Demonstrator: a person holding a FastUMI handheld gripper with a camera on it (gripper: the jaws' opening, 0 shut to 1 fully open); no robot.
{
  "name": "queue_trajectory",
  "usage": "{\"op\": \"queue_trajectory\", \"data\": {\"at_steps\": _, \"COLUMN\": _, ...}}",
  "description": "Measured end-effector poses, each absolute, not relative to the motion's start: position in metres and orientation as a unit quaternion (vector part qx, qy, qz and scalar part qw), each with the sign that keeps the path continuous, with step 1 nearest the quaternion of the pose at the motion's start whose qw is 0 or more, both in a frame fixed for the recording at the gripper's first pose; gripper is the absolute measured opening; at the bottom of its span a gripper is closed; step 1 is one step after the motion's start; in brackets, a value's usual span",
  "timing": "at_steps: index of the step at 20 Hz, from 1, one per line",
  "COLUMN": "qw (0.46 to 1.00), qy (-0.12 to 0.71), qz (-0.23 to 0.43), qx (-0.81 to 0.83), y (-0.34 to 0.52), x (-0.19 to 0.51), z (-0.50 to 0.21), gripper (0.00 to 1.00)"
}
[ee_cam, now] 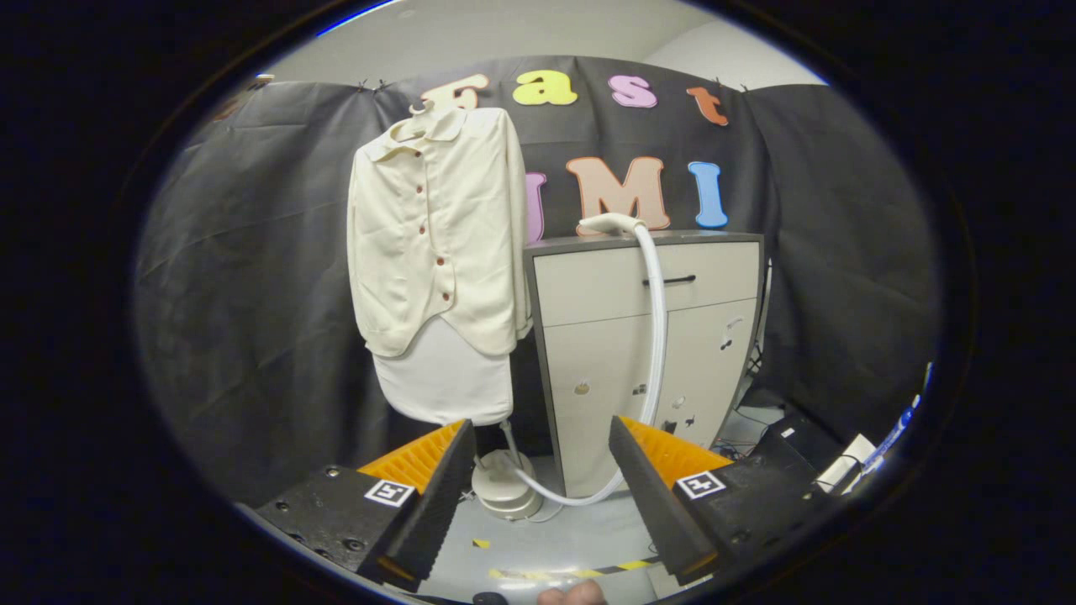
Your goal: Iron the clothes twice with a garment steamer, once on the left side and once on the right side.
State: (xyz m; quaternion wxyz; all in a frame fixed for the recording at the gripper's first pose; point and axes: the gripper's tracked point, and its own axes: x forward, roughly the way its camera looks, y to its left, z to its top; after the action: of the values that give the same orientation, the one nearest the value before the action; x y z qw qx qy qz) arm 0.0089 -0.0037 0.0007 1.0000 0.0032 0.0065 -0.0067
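Gripper view: gripper [538,496] wide apart and empty, steamer head [607,224] on cabinet [723,277] at frame centre, blouse [437,227] upper left; risk judged: hose [654,336] snagging or dragging on pickup.

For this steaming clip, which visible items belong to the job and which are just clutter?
Job items: cream button-up shirt on a hanger; white steamer hose, its head resting atop the cabinet; round white steamer base on the floor; gripper, fingers open, holding nothing.

Just around: beige cabinet with black handle; black boxes and cables beside the cabinet.
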Motion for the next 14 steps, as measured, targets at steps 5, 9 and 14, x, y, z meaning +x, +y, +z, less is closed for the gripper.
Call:
{"op": "queue_trajectory", "data": {"at_steps": 5, "qw": 1.000, "qy": 0.008, "qz": -0.005, "qx": -0.004, "y": 0.003, "x": 0.018, "z": 0.010, "gripper": 0.98}}
{"op": "queue_trajectory", "data": {"at_steps": 9, "qw": 1.000, "qy": 0.006, "qz": -0.014, "qx": 0.001, "y": 0.006, "x": 0.032, "z": 0.024, "gripper": 0.98}}
{"op": "queue_trajectory", "data": {"at_steps": 14, "qw": 0.999, "qy": -0.011, "qz": -0.037, "qx": -0.012, "y": -0.010, "x": 0.053, "z": 0.053, "gripper": 0.97}}
